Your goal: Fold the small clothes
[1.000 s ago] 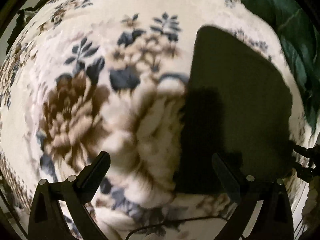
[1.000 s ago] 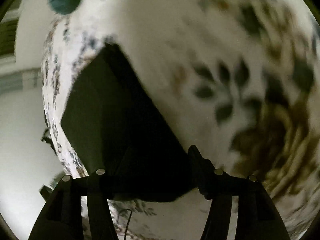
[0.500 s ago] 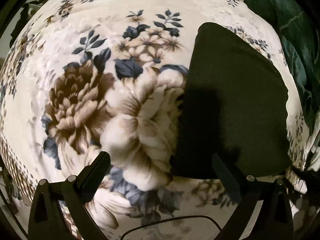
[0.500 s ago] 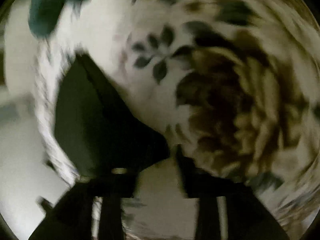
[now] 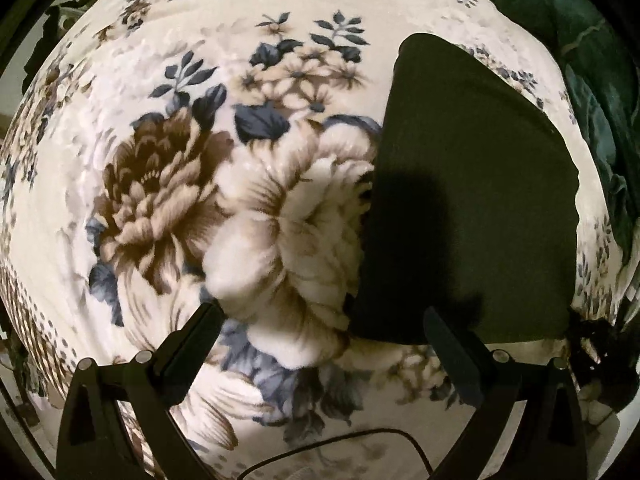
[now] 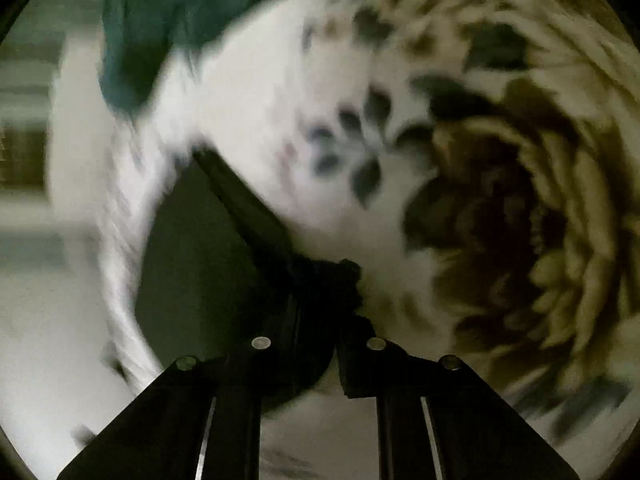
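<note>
A dark olive-black cloth (image 5: 476, 208), folded into a flat panel, lies on the floral blanket (image 5: 248, 184) to the right of a big cream flower. My left gripper (image 5: 320, 344) is open and empty above the blanket, its right finger over the cloth's near edge. In the blurred right wrist view my right gripper (image 6: 320, 300) is shut on a corner of the same dark cloth (image 6: 208, 256), which bunches at the fingertips and stretches away to the left.
A dark green garment (image 5: 592, 92) lies heaped at the far right of the blanket; it also shows in the right wrist view (image 6: 160, 32) at top left. A thin black cable (image 5: 360, 438) runs below the left gripper. The blanket's edge (image 6: 120, 280) drops off at left.
My right gripper has closed on the cloth's corner and swung, pulling that corner up and along. The left gripper has stayed open, drifting only slightly over the blanket.
</note>
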The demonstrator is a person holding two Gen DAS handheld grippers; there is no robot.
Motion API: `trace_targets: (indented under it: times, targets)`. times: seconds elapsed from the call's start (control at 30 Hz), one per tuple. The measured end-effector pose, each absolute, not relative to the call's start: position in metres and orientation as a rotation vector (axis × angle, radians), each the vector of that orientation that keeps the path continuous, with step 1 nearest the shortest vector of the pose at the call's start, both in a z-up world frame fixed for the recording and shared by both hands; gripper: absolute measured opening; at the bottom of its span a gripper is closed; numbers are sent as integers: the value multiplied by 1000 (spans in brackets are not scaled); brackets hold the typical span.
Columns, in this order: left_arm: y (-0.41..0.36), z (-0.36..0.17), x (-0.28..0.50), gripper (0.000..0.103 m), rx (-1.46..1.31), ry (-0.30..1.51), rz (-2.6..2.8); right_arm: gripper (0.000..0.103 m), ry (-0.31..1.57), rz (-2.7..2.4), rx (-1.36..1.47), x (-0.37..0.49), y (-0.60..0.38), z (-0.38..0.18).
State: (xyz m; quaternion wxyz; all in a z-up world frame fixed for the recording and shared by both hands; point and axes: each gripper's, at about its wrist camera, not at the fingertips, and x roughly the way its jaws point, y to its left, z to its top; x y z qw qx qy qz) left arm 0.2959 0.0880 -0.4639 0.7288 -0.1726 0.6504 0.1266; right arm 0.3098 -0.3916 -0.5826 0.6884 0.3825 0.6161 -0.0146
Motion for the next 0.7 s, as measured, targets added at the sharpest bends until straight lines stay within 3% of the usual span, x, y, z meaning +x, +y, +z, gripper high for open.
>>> trace_targets:
  times: [0.03, 0.13, 0.23, 0.37, 0.4, 0.43, 0.47, 0.7]
  targets:
    - [89, -463, 295, 103, -384, 1427, 280, 41, 1367, -50, 901, 303, -400, -579]
    - [92, -462, 293, 103, -383, 1415, 286, 44, 1243, -111, 944, 286, -422, -550]
    - [95, -468, 293, 103, -368, 1418, 294, 58, 1104, -37, 1023, 279, -429, -531]
    - [95, -472, 295, 103, -356, 1422, 295, 59, 1296, 74, 1029, 306, -401, -567]
    - [95, -472, 297, 103, -347, 1418, 293, 56, 1307, 70, 994, 309, -392, -572]
    - [95, -471, 300, 103, -338, 1413, 294, 17, 1273, 62, 945, 310, -385, -568]
    - [95, -469, 302, 103, -331, 1407, 293, 7, 1261, 48, 907, 315, -381, -565]
    - [95, -474, 331, 103, -331, 1398, 233, 5, 1194, -59, 728, 303, -367, -514]
